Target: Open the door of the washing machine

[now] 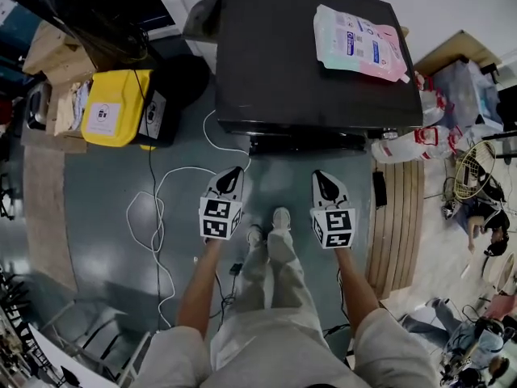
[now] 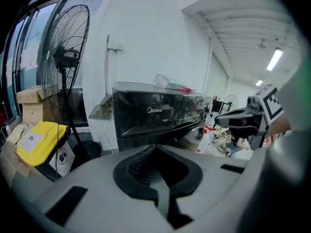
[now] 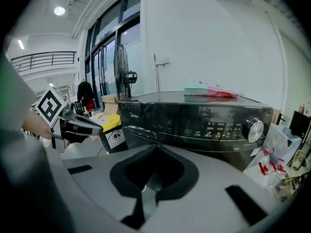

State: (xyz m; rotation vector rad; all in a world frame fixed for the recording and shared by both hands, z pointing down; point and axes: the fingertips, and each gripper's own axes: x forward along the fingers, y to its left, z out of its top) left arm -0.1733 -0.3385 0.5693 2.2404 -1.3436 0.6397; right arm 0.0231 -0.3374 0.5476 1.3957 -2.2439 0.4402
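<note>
Standing square in front of the washer [image 1: 275,63], nothing grabbed yet. My left gripper [image 1: 234,170] has its jaws pressed together with nothing in them, and the right gripper [image 1: 321,175] looks the same: tips meeting, empty. Both sit short of the washer's front with bare floor in between. My guess at doing this well: pick one gripper, probably the right, spread its jaws before it gets in close, then bring it in low. The door is on the washer's front below the control panel, and my own gripper bodies block most of it in both gripper views, so I can't make out the handle or latch from here. I'd find that edge first, hook it and pull straight back toward me, not sideways, keeping clear of the knob [image 3: 252,128] at the panel's right end. The pouch [image 1: 359,43] on top of the washer shouldn't matter. Pose: both forearms reach forward and down, with the grippers side by side and well apart, noses angled downward at the washer's front and marker cubes facing up. My feet are between them.
</note>
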